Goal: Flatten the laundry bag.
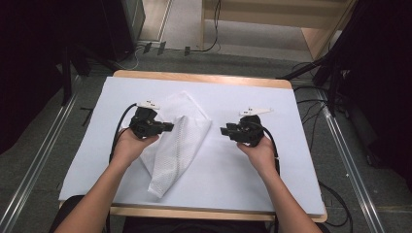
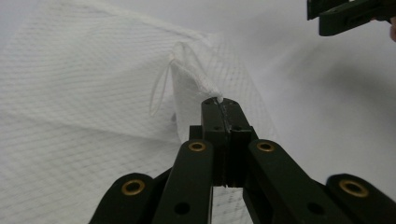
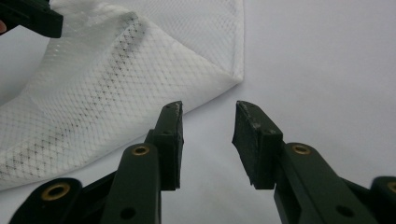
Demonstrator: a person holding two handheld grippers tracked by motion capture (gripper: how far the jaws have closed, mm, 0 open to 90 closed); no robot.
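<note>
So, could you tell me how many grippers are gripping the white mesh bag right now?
1. The left gripper is shut on a bunched edge of the mesh bag; the right gripper stands open beside the bag's corner, apart from it.

A wooden table [image 1: 204, 76] stands on a grey floor [image 1: 43, 155]. A big white sheet [image 1: 243, 165] covers almost all of its top. A white mesh bag [image 1: 177, 141] lies on the sheet, left of the middle, partly folded.

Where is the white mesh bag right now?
In the high view the white mesh bag lies left of centre on the white table cover, with the left gripper pinching its edge and the open right gripper just beside it.
</note>
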